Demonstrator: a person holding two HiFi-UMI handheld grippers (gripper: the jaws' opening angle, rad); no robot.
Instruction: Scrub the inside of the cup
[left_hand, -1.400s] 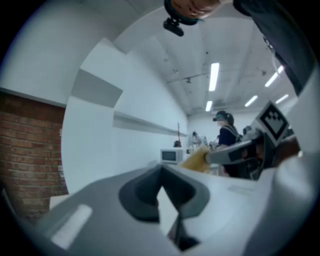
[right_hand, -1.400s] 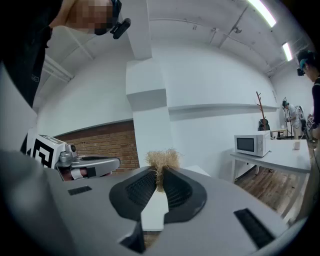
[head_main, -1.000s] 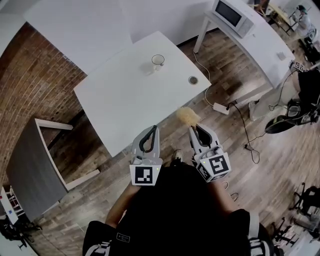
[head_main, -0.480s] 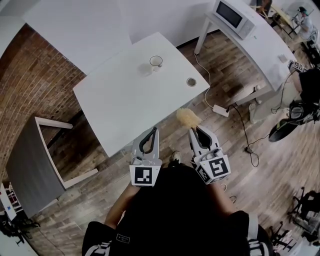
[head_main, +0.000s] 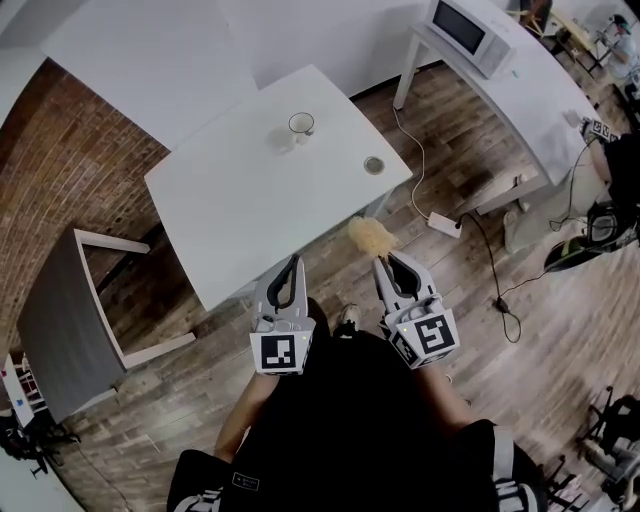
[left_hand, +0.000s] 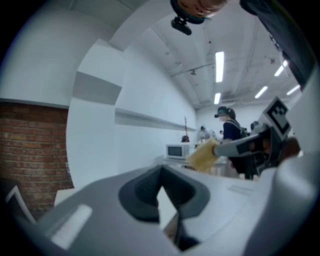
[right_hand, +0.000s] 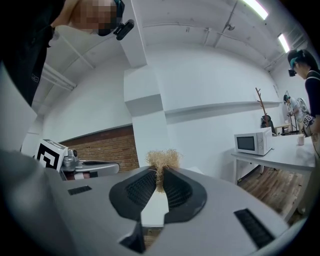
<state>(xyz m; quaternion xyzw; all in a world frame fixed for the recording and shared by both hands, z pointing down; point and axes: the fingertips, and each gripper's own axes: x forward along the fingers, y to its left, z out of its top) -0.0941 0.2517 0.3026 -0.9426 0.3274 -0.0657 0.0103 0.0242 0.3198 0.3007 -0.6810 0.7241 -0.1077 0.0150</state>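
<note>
The right gripper (right_hand: 159, 176) is clenched on a straw-coloured fibrous scrubbing tuft (right_hand: 162, 159), and the left gripper (left_hand: 161, 172) is closed tight on nothing; both are held near the person's body, short of the near edge of the white square table (head_main: 230, 200). The small pale cup (head_main: 300, 124) is seen upright at the table's far side, well apart from both. The approach is judged to be in hand: the left jaws must be opened to steady the cup, and the tuft carried forward into its mouth.

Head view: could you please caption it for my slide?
Right gripper clamps a tan fibrous scrubber, left gripper shut and empty, near the white table bearing a small pale cup.
</note>
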